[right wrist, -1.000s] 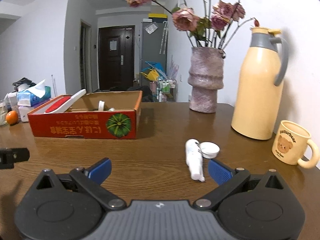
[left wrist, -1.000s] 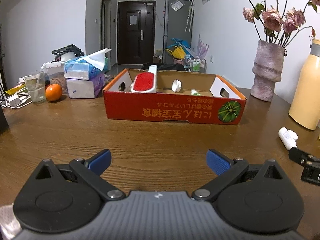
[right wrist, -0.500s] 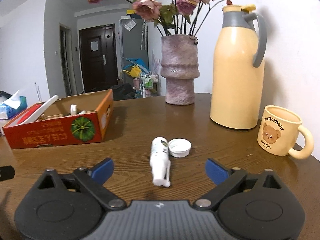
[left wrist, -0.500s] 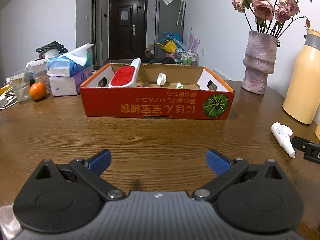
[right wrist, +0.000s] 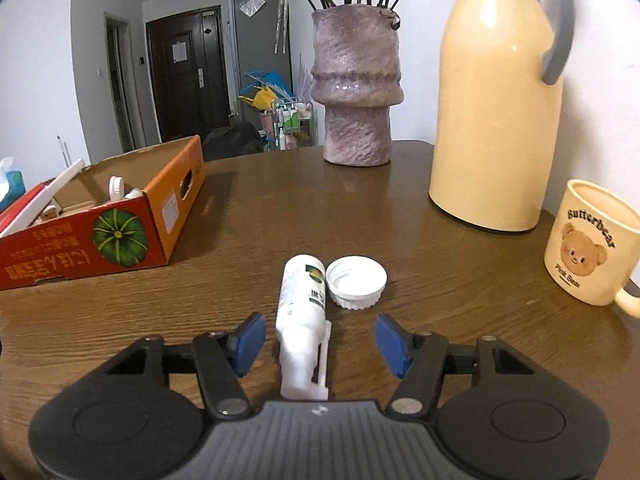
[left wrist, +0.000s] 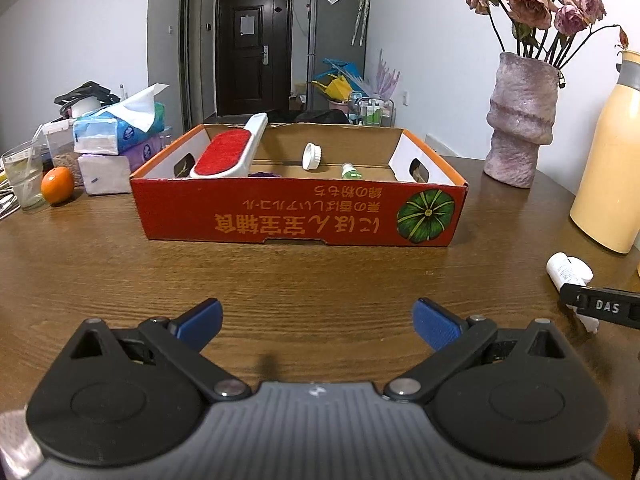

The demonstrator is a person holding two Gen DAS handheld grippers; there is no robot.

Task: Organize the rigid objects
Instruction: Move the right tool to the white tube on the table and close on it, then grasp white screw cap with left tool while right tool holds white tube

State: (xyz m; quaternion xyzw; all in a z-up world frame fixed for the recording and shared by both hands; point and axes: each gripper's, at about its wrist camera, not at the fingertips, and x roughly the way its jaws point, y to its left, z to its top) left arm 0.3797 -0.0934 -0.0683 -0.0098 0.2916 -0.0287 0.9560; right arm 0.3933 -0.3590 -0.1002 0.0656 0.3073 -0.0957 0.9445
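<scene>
On brown wooden desk (right wrist: 440, 272): white spray bottle (right wrist: 302, 300) between right gripper (right wrist: 320, 338) jaws, closing, untouched; left gripper (left wrist: 318, 318) jaws wide, empty.

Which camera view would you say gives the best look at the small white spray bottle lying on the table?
The right wrist view: the white spray bottle lies whole and centred between the closing right hand-held gripper's pads, not yet pressed. The left wrist view shows only its end at the right edge, partly hidden by that gripper's black finger.
</scene>
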